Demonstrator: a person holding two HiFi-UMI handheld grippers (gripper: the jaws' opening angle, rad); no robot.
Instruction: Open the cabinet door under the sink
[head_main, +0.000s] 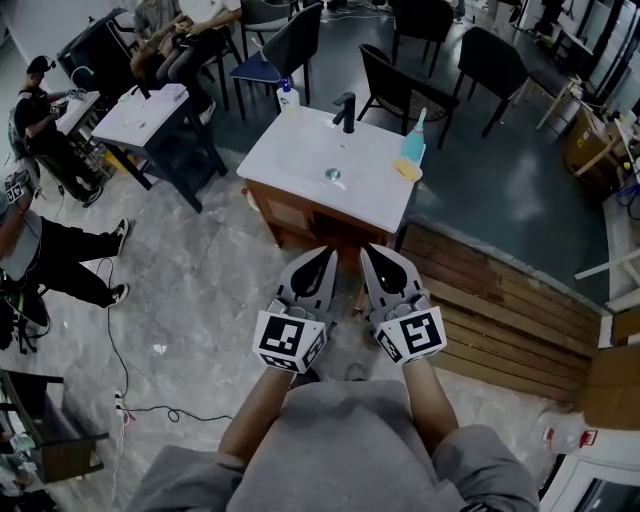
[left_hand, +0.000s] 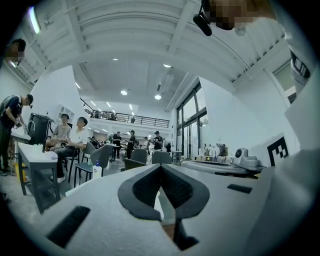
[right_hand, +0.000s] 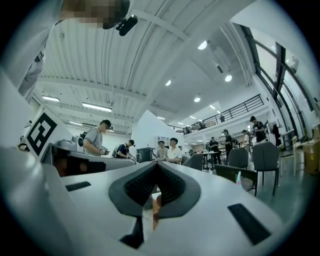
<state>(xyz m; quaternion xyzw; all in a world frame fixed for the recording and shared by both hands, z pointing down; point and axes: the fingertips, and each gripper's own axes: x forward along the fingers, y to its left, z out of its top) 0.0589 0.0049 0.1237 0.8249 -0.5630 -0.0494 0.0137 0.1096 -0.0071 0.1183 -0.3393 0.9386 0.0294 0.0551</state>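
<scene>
A white sink top (head_main: 300, 160) with a black tap (head_main: 345, 108) stands on a brown wooden cabinet (head_main: 296, 215), in the head view's centre. Its door faces me below the basin; no handle shows from this steep angle. My left gripper (head_main: 326, 252) and right gripper (head_main: 366, 250) are held side by side in front of the cabinet, short of its front, pointing at it. Both are shut with nothing between the jaws. In the left gripper view the left gripper (left_hand: 161, 165) has its tips meeting, and in the right gripper view so does the right gripper (right_hand: 156, 164).
A soap bottle (head_main: 288, 95), a blue bottle (head_main: 414, 146) and a yellow sponge (head_main: 405, 168) stand on the sink top. A small white table (head_main: 150, 112) and seated people are at left, black chairs behind. Wooden decking (head_main: 500, 310) lies to the right, a cable (head_main: 115, 360) on the floor.
</scene>
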